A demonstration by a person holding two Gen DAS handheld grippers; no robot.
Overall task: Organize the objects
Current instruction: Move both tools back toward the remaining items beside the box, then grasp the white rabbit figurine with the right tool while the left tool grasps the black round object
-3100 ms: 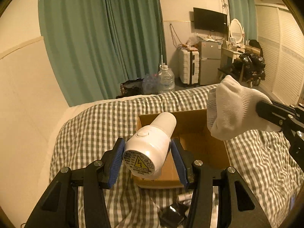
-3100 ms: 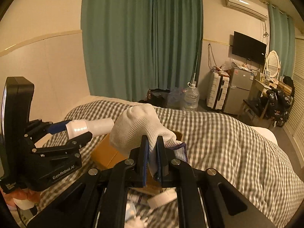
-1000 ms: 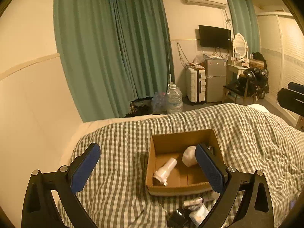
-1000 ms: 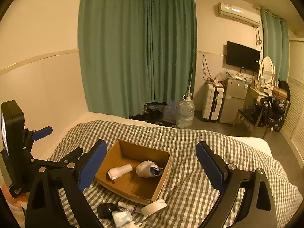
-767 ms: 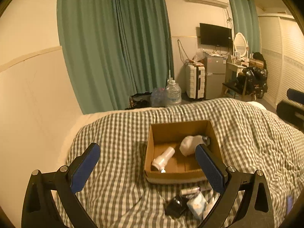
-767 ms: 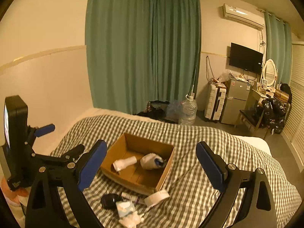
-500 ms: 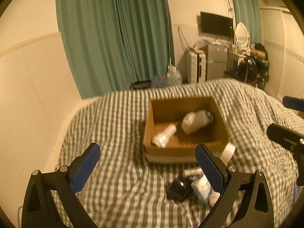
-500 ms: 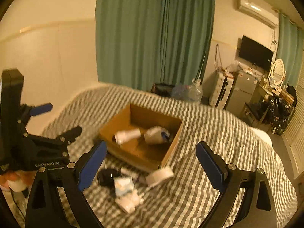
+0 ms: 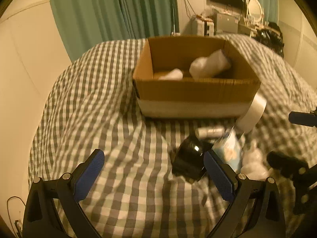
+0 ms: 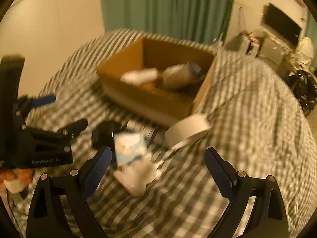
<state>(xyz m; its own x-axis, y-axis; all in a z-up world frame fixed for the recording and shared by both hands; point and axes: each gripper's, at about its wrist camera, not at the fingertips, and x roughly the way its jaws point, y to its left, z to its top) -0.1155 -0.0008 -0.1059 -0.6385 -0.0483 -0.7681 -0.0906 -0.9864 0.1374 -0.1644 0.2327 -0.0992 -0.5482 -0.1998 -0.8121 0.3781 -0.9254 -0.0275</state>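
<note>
Checked bedspread, cardboard box w/ 2 white items inside.
Left gripper & right gripper both spread wide, empty; black object, tissue pack, tape roll lie beside box front.

Both empty tools, the left tool and right tool, are dropping toward the clutter lying before the box, the bottle and sock already inside it.
</note>
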